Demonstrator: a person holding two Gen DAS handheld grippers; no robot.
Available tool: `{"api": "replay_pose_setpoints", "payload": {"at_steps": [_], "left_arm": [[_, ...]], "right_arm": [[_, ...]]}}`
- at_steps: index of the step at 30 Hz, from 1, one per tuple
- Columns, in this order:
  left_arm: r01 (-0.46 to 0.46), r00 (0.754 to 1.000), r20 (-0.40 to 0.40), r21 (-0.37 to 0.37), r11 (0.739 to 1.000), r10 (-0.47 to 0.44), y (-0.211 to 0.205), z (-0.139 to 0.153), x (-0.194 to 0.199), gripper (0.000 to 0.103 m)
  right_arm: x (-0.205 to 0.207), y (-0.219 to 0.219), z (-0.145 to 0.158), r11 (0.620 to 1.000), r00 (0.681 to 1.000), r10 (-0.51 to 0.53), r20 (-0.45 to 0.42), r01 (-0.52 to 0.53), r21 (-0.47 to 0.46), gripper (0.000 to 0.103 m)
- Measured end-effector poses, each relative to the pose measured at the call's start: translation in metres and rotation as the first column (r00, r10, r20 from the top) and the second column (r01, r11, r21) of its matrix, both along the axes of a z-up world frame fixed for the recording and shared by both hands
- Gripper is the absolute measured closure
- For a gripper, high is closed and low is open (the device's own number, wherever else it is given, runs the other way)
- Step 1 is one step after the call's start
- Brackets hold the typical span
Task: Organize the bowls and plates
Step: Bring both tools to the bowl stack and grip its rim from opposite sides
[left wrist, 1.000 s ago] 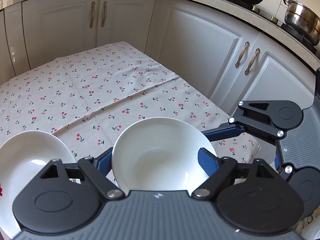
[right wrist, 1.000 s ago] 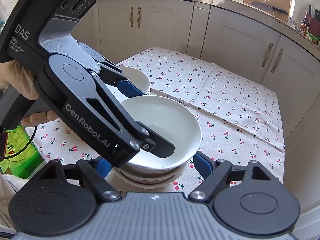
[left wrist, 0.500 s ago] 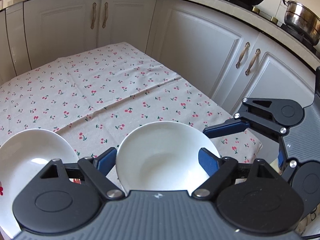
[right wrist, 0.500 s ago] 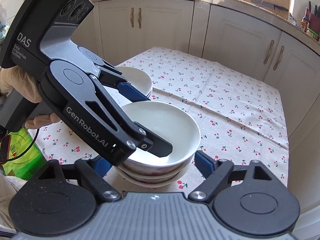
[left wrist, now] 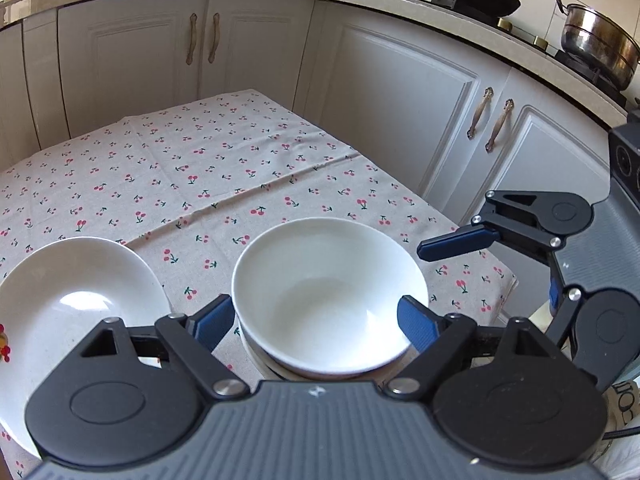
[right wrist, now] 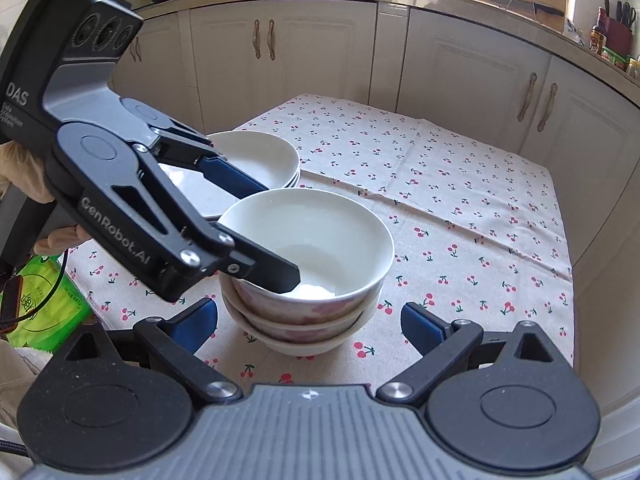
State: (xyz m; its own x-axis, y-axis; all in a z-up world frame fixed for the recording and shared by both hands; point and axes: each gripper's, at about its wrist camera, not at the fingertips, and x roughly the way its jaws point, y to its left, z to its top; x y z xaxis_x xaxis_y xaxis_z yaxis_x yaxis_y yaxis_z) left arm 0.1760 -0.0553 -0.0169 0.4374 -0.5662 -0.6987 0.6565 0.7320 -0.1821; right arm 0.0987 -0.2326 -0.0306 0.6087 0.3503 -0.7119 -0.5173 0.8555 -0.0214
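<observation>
**First onlooker:** Right wrist view, kitchen: the right gripper hangs low in front of the stack of bowls. Its jaws are opening wide, and both blue pads are clear of the china, with the stack ahead in the gap between them.

**Second onlooker:** And the other one?

**First onlooker:** The left gripper, held in a person's hand, reaches in from the side across the top bowl. One finger is behind it and one in front. Seen from the left wrist, the pads lie close against the bowl's two sides at a middling spread. Whether they press, I cannot tell.

**Second onlooker:** Where does that bowl sit?

**First onlooker:** It is nested in the two bowls beneath it, on the desk with the cherry-print cloth. The stack is near the desk's front edge, just in front of the stacked plates.

**Second onlooker:** So what might spoil it?

**First onlooker:** My guess is the withdrawal. If the left gripper lifts or pulls back while a pad is dragging on the glazed wall, the top bowl could rock out of its nest or tow the whole stack along the cloth. The far finger sits between the bowl and the plates, so a careless spread could knock those too. The right gripper's pads flank the stack low down. A nudge forward from there could catch the bottom bowl, and there isn't much desk between that stack and the edge.
</observation>
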Motion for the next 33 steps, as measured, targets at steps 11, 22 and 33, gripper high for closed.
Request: {"api": "replay_pose_setpoints", "payload": {"at_steps": [11,22,33], "left_arm": [[-0.020,1.000,0.020,-0.046,0.999,0.021,0.021,0.004,-0.019,0.010],[0.034,0.999,-0.042,0.084,0.996,-0.030,0.021,-0.036,-0.032,0.010],[0.120,0.992,-0.065,0.171,0.978,-0.110,-0.003,-0.064,-0.024,0.008]], "right_arm": [[-0.009,-0.011,-0.011,0.999,0.999,-0.031,0.012,0.032,-0.016,0.000],[0.008,-0.013,-0.050,0.994,0.999,-0.018,-0.051,0.012,-0.106,0.000],[0.024,-0.012,-0.065,0.989,0.996,-0.006,-0.084,-0.006,-0.146,0.000]]}}
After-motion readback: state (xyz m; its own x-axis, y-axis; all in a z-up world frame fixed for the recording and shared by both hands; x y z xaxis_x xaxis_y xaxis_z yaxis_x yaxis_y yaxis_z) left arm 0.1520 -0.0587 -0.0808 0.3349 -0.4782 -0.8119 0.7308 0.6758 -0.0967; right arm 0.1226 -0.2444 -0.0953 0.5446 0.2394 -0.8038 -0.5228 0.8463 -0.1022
